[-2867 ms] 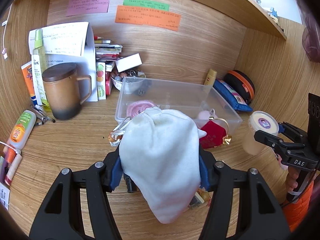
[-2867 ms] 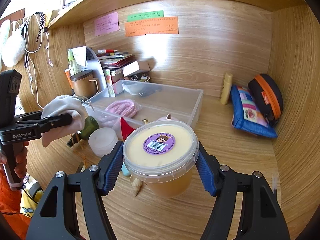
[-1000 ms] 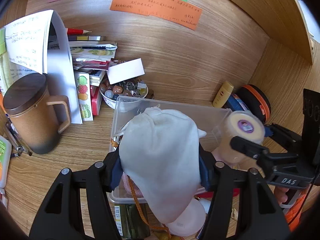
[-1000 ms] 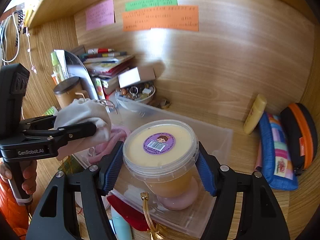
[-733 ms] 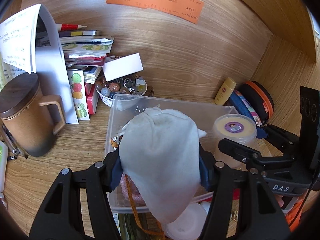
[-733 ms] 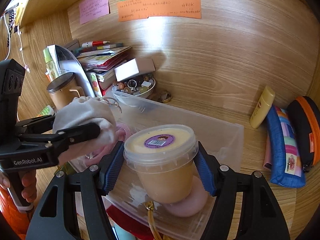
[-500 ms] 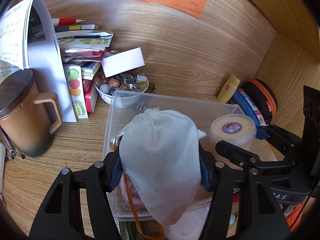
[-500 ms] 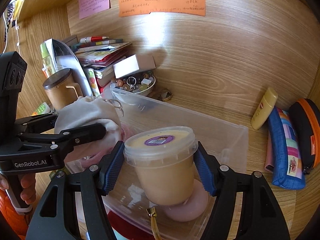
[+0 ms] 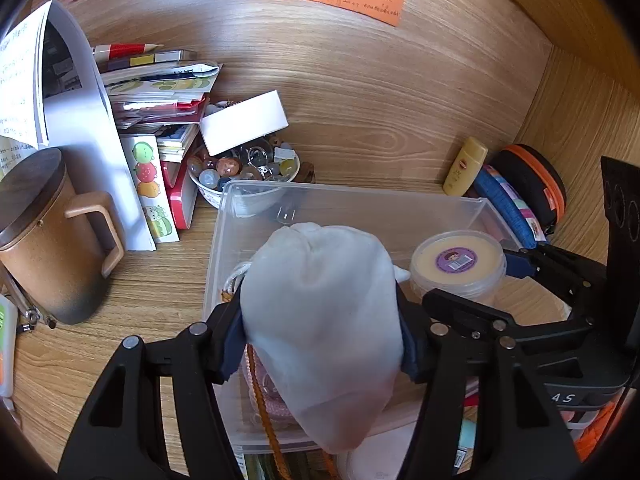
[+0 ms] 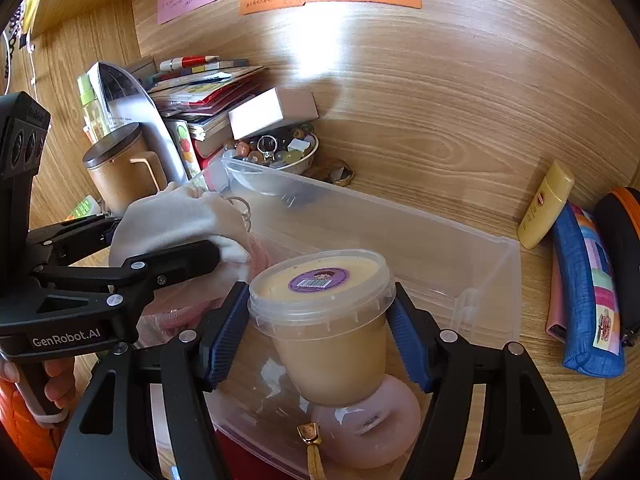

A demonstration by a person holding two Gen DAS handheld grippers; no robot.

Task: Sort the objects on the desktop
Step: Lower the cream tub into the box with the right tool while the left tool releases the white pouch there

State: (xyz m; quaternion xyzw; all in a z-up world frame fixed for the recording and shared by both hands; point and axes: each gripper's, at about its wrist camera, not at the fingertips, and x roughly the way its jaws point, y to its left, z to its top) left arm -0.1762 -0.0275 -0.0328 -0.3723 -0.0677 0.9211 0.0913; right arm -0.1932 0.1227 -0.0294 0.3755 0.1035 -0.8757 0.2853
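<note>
Both hand-held grippers were black plastic frames with ribbed blue pads. The left hand-held gripper (image 9: 320, 336) was clamped on a soft white cloth pouch (image 9: 320, 320), a rounded drawstring sack with a gathered neck, which hung over the near left part of a clear plastic bin (image 9: 360, 204). The right hand-held gripper (image 10: 320, 320) was clamped just under the rim of a translucent plastic tub (image 10: 324, 320), a tapered round cup of pale yellow paste with a snap lid and a purple sticker, held inside the bin above a smooth pink round case (image 10: 368, 428). A pink knitted item (image 10: 180, 312) lay in the bin below the pouch. Both grippers pointed steeply down, side by side, over the wood-grain worktop (image 9: 160, 280). A hand (image 10: 56, 380) gripped the left handle, an orange sleeve below it.
</note>
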